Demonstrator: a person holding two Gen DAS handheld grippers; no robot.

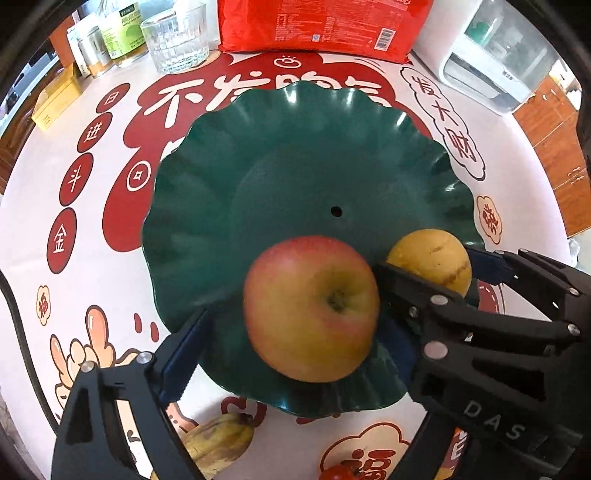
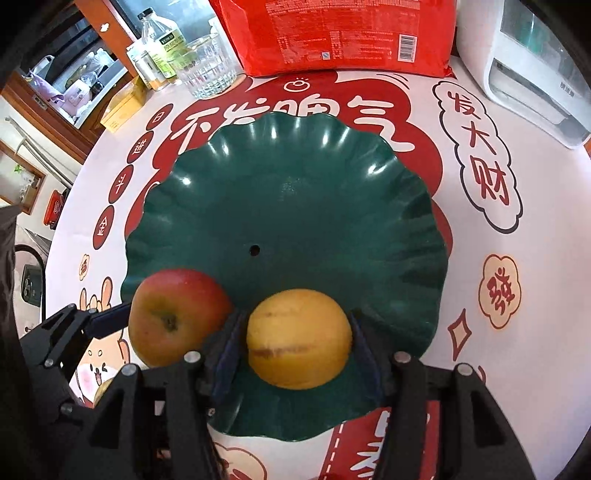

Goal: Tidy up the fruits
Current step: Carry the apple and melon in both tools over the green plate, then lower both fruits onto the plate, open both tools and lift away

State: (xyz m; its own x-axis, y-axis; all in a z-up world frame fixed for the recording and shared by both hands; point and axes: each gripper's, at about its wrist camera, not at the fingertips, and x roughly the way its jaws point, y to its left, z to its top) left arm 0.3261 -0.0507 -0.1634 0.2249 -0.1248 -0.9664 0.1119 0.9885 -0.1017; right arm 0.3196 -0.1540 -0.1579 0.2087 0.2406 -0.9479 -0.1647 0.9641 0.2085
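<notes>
Left wrist view. A green plate [image 1: 295, 155] with a scalloped rim is set on a round table [image 1: 122, 295] covered in red and white print. The far half of the plate is bare, with a small hole [image 1: 335, 211] at its middle. Beyond the far rim a red bag [image 1: 321, 26] is stood, a glass [image 1: 177, 37] and bottles [image 1: 118, 33] to its left, a white appliance [image 1: 498, 62] at far right. The table's edge is seen curving along the left. An apple [image 1: 312, 308] is lying on the near part of the plate between the fingers of the left gripper [image 1: 291, 332], which are spread wide; a gap is seen at the left finger [image 1: 184, 354], while contact at the right one cannot be told. A yellow fruit [image 1: 432, 260] is lying just right of the apple, in the right gripper [image 1: 436, 273]. Off the plate at the near edge a yellowish fruit [image 1: 218, 443] and a small red one [image 1: 340, 472] are seen.

Right wrist view. The same plate [image 2: 288, 192] is shown with its far and right parts open, the bag [image 2: 343, 33] and glass [image 2: 207, 70] behind. The yellow fruit [image 2: 299, 338] is lying on the near part of the plate, flanked closely by the blue pads [image 2: 229, 350] of the right gripper [image 2: 297, 354]; whether they are pressing it or only just beside it cannot be told. The apple [image 2: 177, 315] is touching the left pad's outer side, with a finger of the left gripper [image 2: 107, 319] at its far left.
</notes>
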